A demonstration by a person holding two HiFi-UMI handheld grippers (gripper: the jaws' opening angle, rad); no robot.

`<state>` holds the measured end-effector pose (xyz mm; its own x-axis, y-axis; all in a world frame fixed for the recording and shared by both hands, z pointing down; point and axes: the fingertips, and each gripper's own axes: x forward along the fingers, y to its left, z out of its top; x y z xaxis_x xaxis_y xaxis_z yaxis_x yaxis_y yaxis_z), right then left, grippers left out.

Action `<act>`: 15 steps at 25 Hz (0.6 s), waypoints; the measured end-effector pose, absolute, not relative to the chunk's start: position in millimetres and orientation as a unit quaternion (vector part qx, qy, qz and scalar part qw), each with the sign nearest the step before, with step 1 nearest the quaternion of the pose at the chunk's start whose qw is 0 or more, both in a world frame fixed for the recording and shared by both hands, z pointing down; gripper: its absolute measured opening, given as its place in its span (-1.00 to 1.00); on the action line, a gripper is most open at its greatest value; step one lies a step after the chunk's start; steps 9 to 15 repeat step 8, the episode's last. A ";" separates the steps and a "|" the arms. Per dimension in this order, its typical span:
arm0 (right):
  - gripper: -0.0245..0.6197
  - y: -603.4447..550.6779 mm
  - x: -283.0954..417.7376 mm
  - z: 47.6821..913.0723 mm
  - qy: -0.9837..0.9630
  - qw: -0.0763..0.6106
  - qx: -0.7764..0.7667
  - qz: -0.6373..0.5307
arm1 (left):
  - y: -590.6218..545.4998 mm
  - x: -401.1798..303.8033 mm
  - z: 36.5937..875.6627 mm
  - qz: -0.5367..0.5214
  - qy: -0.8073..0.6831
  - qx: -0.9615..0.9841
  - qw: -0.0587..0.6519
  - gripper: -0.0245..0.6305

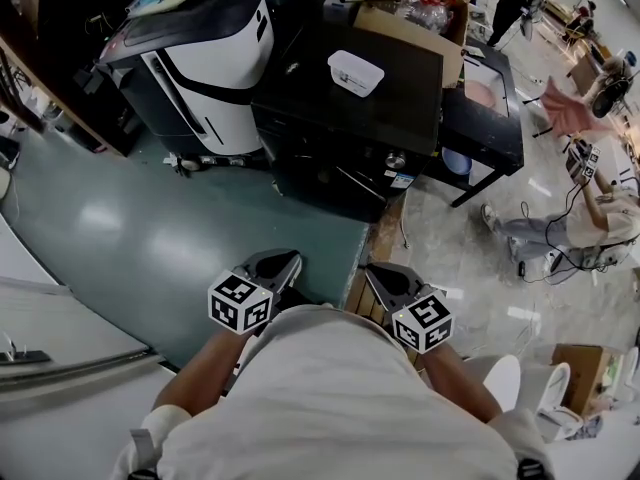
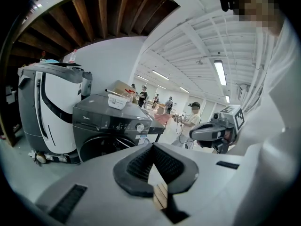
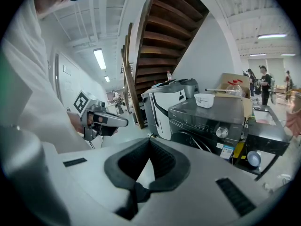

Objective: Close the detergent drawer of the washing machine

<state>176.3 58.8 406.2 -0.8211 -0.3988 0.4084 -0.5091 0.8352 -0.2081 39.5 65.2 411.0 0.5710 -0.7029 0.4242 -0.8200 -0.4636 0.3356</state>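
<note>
Dark grey washing machine (image 1: 340, 108) stands well ahead of the person; its detergent drawer (image 2: 87, 121) is too small to tell whether it sits flush. Left gripper (image 1: 286, 259) and right gripper (image 1: 374, 270) both have jaws pressed together, empty

Left gripper (image 2: 152, 145): jaws together at the tips, nothing between them.
Washing machine (image 2: 106, 126): dark grey front-loader beyond the jaws, well apart from them, with a round door low on its front.
Control dial (image 2: 139, 127): at the right of the panel.
Detergent drawer (image 2: 87, 120): at the panel's left; seems flush with the front, though small here.
White tub (image 2: 116, 101): on the machine's top.
White-and-black appliance (image 2: 49, 112): just left of the washing machine.
Right gripper (image 2: 195, 134): at the right, pointing toward the machine, with its marker cube (image 2: 233, 117) behind.
Person in a cap (image 2: 193, 118): stands farther back.
</note>
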 end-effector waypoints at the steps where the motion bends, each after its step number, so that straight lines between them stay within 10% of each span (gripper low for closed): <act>1: -0.91 59.1 176.3 406.7 -0.941 0.177 0.241 0.156 | 65.3 39.7 411.5 0.113 -0.449 0.848 0.259 -0.94; 15: -0.91 57.3 171.8 410.5 -0.940 0.181 0.241 0.157 | 61.6 33.5 416.5 0.112 -0.450 0.845 0.265 -0.94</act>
